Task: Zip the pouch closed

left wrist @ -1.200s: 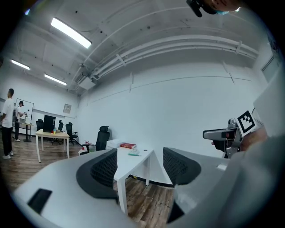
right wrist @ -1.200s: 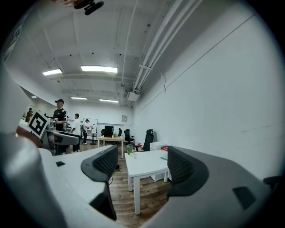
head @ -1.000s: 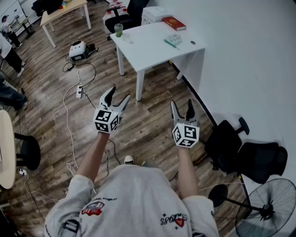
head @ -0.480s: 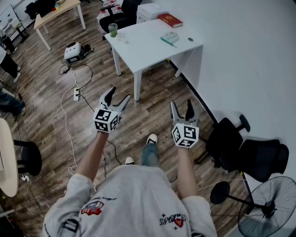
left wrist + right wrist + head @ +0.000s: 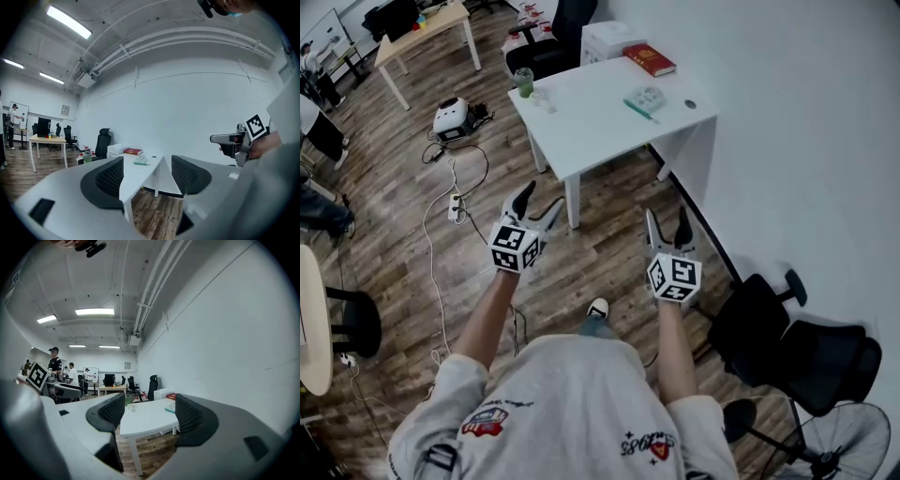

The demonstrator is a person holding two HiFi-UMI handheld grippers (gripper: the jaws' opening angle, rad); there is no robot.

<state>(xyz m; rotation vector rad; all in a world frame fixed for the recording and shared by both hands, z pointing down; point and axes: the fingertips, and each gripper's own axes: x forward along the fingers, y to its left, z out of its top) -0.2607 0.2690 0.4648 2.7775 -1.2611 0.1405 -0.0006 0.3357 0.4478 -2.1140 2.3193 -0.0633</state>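
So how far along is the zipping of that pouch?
Nothing looks done yet. Both the left gripper and right gripper are open and empty, held over the wooden floor, short of the white table. A small pale item on it may be the pouch; too small to tell. Left: reach it, grip it, pull the zip.

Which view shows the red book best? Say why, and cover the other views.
The head view: the red book lies in full sight from above at the white table's far edge. The left gripper view shows it small and edge-on; the right gripper view shows only a red sliver beside one jaw.
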